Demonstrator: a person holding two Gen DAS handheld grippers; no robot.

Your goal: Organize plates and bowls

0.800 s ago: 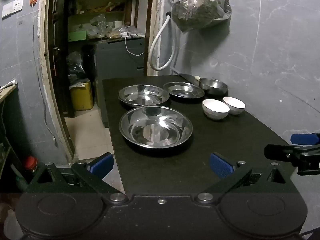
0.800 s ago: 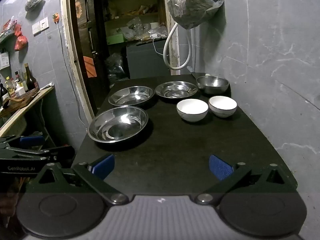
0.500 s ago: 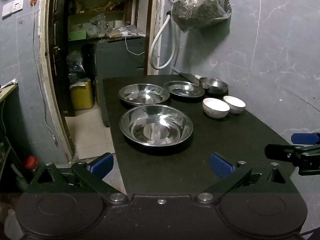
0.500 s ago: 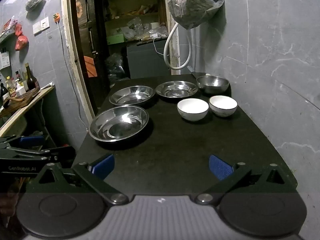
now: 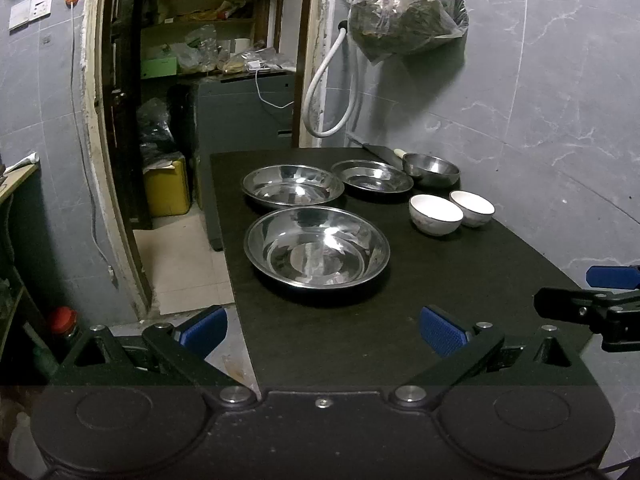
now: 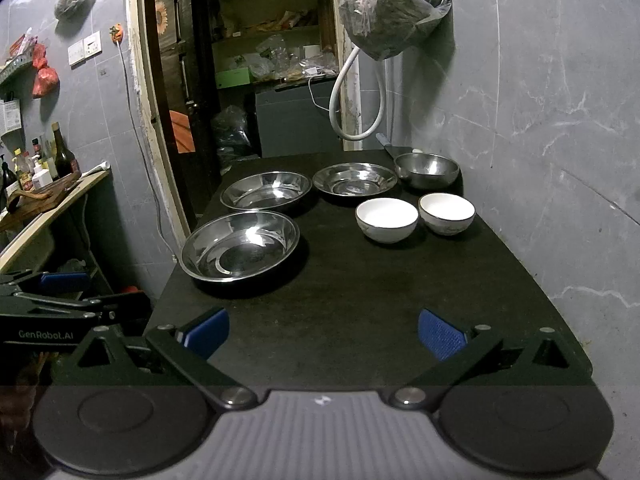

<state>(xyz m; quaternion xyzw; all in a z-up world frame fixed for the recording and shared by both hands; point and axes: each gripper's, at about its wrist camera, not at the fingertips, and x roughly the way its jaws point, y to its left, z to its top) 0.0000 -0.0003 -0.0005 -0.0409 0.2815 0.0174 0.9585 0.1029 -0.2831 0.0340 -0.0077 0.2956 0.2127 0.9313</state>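
Note:
On the black table [image 5: 460, 280] lie three steel plates: a large near one [image 5: 317, 246] [image 6: 240, 245], a second behind it [image 5: 293, 185] [image 6: 266, 195] and a smaller third [image 5: 372, 176] [image 6: 355, 179]. A steel bowl [image 5: 431, 168] [image 6: 427, 169] stands at the far right. Two white bowls [image 5: 436, 214] [image 5: 472, 207] [image 6: 387, 219] [image 6: 447, 213] sit side by side near the wall. My left gripper [image 5: 323, 330] hangs open over the table's near left corner. My right gripper [image 6: 323, 332] is open over the near edge. Nothing sits between either pair of fingers.
A grey wall runs along the table's right side, with a hanging plastic bag [image 5: 404, 12] and a white hose [image 5: 328, 92]. An open doorway [image 5: 192, 100] with shelves lies beyond the far edge. A counter with bottles [image 6: 44, 168] stands at left. Floor drops off left of the table.

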